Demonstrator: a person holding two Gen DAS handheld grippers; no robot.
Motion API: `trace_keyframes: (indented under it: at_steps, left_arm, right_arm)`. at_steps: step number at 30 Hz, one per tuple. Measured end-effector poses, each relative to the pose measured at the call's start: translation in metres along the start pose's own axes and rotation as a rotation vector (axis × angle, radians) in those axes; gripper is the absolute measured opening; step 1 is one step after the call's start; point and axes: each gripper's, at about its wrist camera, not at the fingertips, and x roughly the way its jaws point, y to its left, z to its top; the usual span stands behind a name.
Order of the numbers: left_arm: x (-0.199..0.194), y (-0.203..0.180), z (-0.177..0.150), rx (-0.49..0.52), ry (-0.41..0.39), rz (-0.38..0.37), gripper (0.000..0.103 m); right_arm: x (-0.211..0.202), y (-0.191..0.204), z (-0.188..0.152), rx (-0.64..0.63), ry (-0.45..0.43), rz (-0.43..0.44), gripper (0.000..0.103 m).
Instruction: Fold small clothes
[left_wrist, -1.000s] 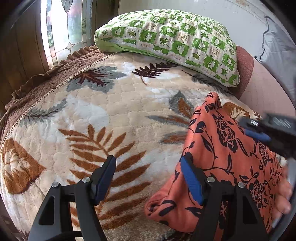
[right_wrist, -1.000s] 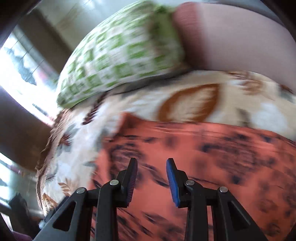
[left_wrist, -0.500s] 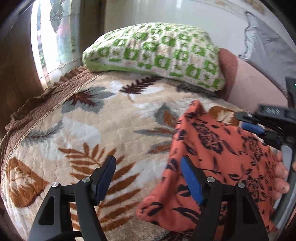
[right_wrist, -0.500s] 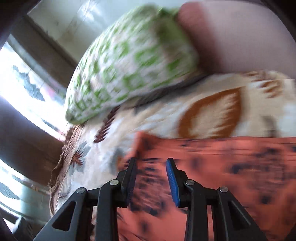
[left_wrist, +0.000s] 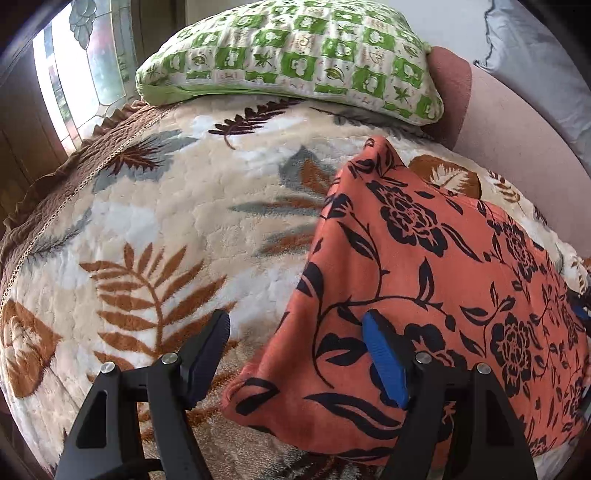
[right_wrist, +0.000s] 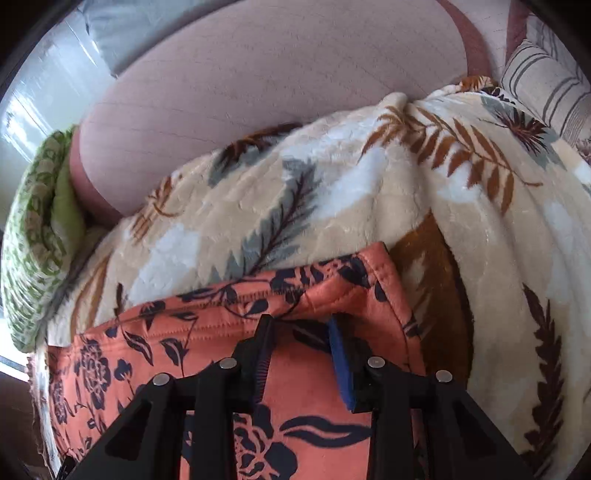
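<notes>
The bed's leafy blanket (left_wrist: 155, 206) holds the orange flowered cloth (left_wrist: 424, 266). The left claw (left_wrist: 295, 358) gapes wide over its corner. The right claw (right_wrist: 299, 350) stands partly apart, gripping nothing. Soft cloth could bunch or slip when pinched.

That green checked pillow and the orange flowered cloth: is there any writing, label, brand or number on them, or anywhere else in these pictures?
None can be read.
Green checked pillow: its squares show leaves and flowers; a few faint marks could be letters, too small to tell.
Orange flowered cloth: only black flowers and leaves, no tag in sight.
Leaf-patterned blanket: pattern only.
Both tools, left and right: plain black and blue, no markings.
</notes>
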Motion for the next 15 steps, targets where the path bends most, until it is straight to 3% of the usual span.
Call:
trace_keyframes:
  at_steps: [3,6,10,13,15]
  left_arm:
    - [-0.007,0.0,0.003,0.002,-0.017,0.026,0.075]
    - [-0.014,0.005,0.004,-0.032,-0.023,-0.019,0.075]
    - [-0.024,-0.003,-0.003,0.006,-0.036,-0.035,0.075]
    - [-0.013,-0.009,-0.013,0.021,0.038,-0.038,0.075]
    - [-0.01,-0.011,-0.018,0.03,0.047,-0.02,0.075]
  right_arm:
    - [-0.028,0.001,-0.006,-0.005,-0.032,0.052,0.035]
    - [-0.061,0.005,-0.03,-0.047,-0.025,0.118,0.035]
    - [-0.097,-0.003,-0.073,-0.102,-0.006,0.118,0.035]
    - [-0.121,-0.023,-0.113,-0.092,0.017,0.152,0.035]
    - [-0.116,-0.035,-0.133,-0.107,0.065,0.105,0.039]
